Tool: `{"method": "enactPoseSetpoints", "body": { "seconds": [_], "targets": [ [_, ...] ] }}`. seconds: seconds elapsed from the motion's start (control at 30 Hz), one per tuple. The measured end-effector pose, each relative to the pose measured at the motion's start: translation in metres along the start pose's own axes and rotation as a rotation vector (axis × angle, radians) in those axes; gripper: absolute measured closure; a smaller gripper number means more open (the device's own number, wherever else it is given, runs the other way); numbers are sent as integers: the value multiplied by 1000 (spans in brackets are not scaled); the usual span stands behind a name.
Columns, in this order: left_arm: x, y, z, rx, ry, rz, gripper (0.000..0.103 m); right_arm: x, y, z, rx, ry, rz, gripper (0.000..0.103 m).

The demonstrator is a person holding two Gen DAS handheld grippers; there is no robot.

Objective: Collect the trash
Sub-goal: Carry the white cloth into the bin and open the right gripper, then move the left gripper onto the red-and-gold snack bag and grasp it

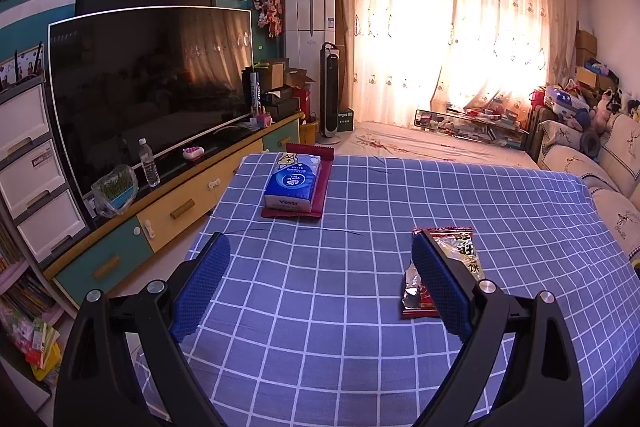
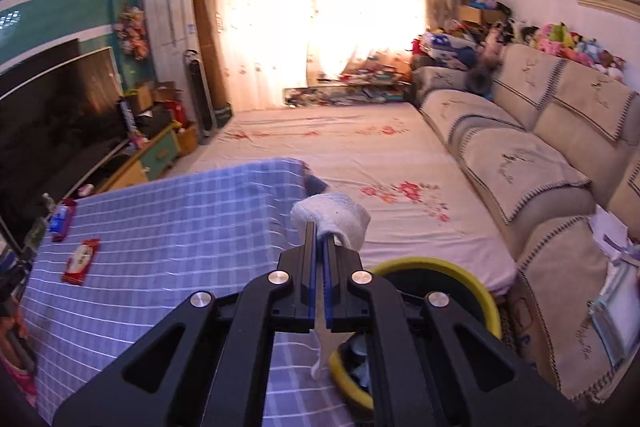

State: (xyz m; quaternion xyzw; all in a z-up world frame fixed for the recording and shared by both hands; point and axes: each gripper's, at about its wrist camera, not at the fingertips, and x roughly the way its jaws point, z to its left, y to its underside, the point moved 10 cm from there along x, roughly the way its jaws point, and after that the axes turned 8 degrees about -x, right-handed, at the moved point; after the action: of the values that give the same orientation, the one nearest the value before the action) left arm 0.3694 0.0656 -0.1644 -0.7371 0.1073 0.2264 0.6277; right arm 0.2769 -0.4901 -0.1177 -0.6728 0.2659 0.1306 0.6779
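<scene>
The right claw is clamped on a crumpled white tissue, which bulges past the fingertips and trails a thin strip down between the closed fingers, above the right edge of the counter and just over a yellow-rimmed bin that sits below and partly behind the claw. The left claw hangs with its blue-padded fingers wide apart over the counter, which is covered in a blue cloth with a white grid. To the left of the counter stands a large dark television on a low cabinet with yellow and teal drawers; to the right runs a beige sofa, and a tall white air conditioner stands by the lit curtains. On the far part of the counter a blue tissue pack reading "Vinda" on its near end lies on a dark red tray. A red snack wrapper with silver foil showing at its torn near end lies flat on the cloth, touching or just behind the left claw's right finger; its bold printed characters are partly covered and not readable. A clear water bottle stands on the cabinet before the television.
</scene>
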Motion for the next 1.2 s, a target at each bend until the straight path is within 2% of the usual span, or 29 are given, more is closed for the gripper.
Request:
{"method": "enactPoseSetpoints", "body": {
  "seconds": [0.2,0.3,0.47,0.57,0.63,0.77,0.97,1.1,1.2],
  "targets": [
    [0,2,-2,13,0,6,12,30,40,-43,34,81,101,100],
    [1,3,-3,17,3,12,12,51,62,-51,27,124,173,99],
    [3,4,-7,23,15,23,12,68,82,-63,70,174,207,77],
    [5,6,-13,18,36,41,12,69,85,-64,65,198,207,69],
    [8,8,-17,14,48,61,12,71,84,-64,66,201,204,69],
    [11,12,-33,26,89,108,12,68,77,-50,62,164,184,65],
    [25,18,-80,91,157,217,12,59,41,0,88,25,71,59],
    [42,18,-106,155,140,263,11,61,17,43,102,-81,10,56],
    [61,24,-116,177,123,327,11,69,10,69,100,-138,4,56]
  ]
}}
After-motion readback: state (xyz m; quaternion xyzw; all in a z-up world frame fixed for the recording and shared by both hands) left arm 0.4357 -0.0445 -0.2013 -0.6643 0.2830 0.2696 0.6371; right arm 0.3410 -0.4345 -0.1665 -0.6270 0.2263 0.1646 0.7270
